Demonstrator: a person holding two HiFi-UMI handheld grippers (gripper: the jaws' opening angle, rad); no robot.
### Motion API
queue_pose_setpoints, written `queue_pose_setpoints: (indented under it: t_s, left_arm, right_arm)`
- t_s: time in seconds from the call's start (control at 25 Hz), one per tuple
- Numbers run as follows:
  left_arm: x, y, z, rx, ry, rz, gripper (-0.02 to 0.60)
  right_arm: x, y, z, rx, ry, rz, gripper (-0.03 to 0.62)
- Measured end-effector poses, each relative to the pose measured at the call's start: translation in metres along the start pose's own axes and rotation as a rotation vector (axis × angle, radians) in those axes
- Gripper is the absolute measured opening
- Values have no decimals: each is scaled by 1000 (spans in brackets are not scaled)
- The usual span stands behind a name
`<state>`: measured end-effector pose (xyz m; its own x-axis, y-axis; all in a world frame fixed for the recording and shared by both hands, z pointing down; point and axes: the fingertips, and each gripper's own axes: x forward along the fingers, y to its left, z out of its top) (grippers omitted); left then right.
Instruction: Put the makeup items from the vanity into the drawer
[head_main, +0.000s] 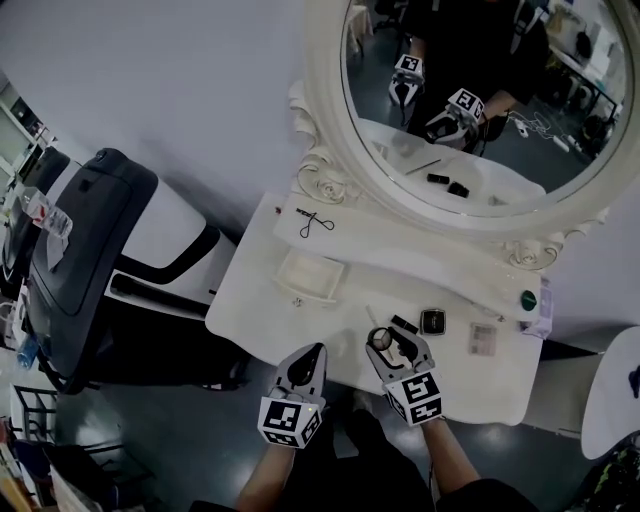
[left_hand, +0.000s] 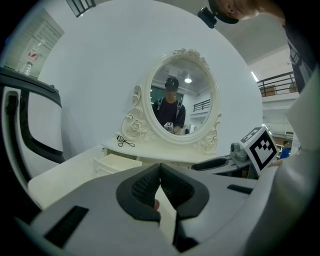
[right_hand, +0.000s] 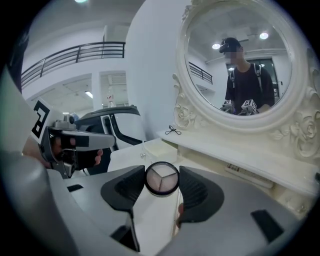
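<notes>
Smooth, faintly glossy white vanity (head_main: 252, 292); round compact (right_hand: 161, 178) rimmed in shiny black plastic.

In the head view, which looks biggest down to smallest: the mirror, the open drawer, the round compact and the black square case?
Largest to smallest:
1. mirror
2. open drawer
3. round compact and black square case: these look about alike, so I won't rank them.

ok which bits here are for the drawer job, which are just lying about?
Job: round compact, held by the right hand-held gripper; black square compact; flat palette; eyelash curler; open drawer.
Lying about: chair; mirror.
</notes>
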<state>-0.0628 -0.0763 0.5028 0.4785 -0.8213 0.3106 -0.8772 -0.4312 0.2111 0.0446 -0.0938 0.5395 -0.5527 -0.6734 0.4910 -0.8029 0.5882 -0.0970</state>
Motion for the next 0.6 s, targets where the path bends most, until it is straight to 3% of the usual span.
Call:
queue_pose_setpoints:
  t_s: [0.32,0.6]
  left_arm:
    - [-3,7,20,-2,-45,73,15]
    - [-2,34,37,1,-70,74,15]
  right_arm:
    - [6,2,35,-42,-62,59,230]
    - [35,8,69,-64,-95,63,230]
